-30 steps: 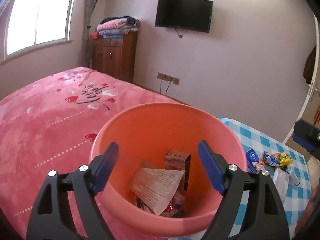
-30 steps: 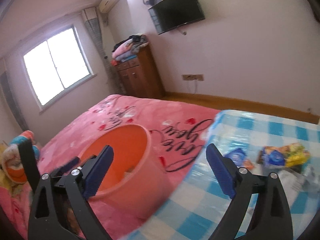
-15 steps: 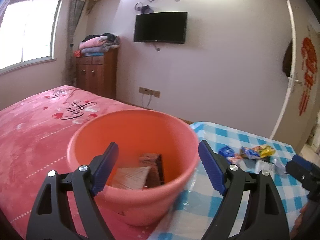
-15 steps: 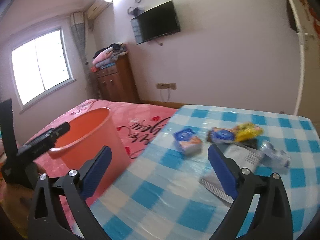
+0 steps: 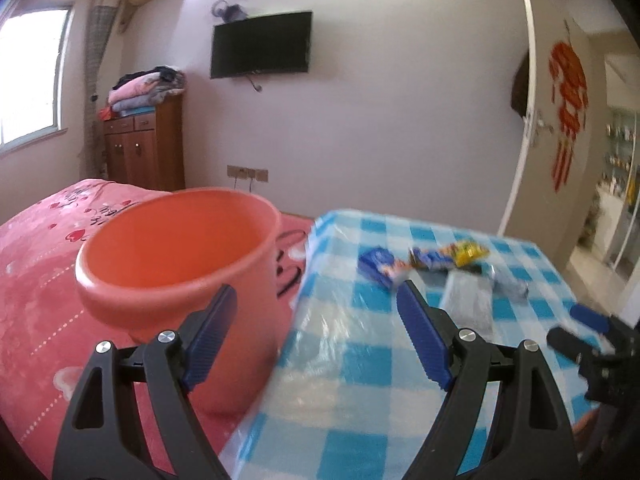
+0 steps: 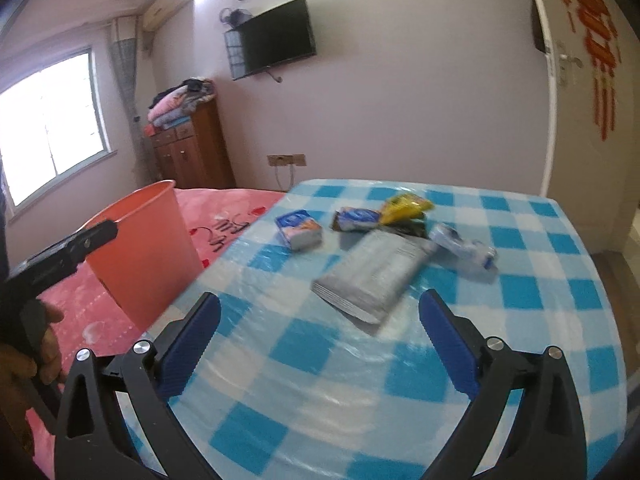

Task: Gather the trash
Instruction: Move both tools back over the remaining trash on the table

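Observation:
An orange bucket [image 5: 180, 248] stands on the pink bed beside the table; its inside is hidden from this angle. My left gripper [image 5: 317, 290] is open and empty, hanging over the table's left edge just right of the bucket. My right gripper [image 6: 320, 298] is over the blue checked tablecloth [image 6: 360, 380], its jaws opening with nothing between them. Beyond it lie a silver pouch [image 6: 372, 276], a blue packet [image 6: 299, 229], a brown and blue wrapper [image 6: 356, 218], a yellow wrapper [image 6: 404, 205] and a small white wrapper [image 6: 464, 246].
The pink bed [image 5: 40, 260] fills the left side. A wooden cabinet [image 6: 192, 152] with folded blankets and a wall television [image 6: 276, 44] are at the back. A white door [image 6: 580, 80] stands at the right. A person's hand [image 6: 24, 360] holds the left gripper.
Both views have swung right, from the bucket toward the table. The bucket now sits left of the left gripper, and the trash lies closer ahead of the right gripper.

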### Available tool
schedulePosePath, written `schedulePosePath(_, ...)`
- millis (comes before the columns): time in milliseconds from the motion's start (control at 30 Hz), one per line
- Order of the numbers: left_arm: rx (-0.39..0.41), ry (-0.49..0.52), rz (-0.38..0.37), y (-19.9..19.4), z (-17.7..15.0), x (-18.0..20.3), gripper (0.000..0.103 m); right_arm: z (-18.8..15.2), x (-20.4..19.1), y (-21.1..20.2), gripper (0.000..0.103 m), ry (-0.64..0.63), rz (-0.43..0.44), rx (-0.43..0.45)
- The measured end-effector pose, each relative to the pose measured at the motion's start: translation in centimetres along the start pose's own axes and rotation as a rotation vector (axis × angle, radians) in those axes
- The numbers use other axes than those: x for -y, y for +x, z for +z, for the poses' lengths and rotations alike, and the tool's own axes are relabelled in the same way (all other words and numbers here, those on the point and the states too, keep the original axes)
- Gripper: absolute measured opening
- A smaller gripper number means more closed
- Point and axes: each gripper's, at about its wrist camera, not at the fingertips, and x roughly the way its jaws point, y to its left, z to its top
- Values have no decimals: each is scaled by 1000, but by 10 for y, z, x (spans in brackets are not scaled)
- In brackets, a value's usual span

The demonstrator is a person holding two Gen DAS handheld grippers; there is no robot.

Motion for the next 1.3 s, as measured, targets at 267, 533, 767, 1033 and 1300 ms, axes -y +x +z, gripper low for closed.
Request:
schedulePosePath(267, -102, 68, 2, -21, -32, 15, 83, -13, 24, -24, 98, 40, -38, -25)
schedulePosePath(533, -156, 147, -12, -25, -48, 23, 83, -18, 39, -26, 98, 72, -74, -75)
schedulePosePath(767, -166, 167, -49, -10, -39, 30, 83, -11, 53, -20, 98, 98, -135, -102)
schedulePosePath(1033, -183, 169, -106, 28, -15, 51, 83, 5, 76, 1, 98, 129, -153, -138)
schedulePosePath(1300, -228, 118, -106, 96, 15, 75, 83, 42, 114, 34, 98, 217, -112, -144)
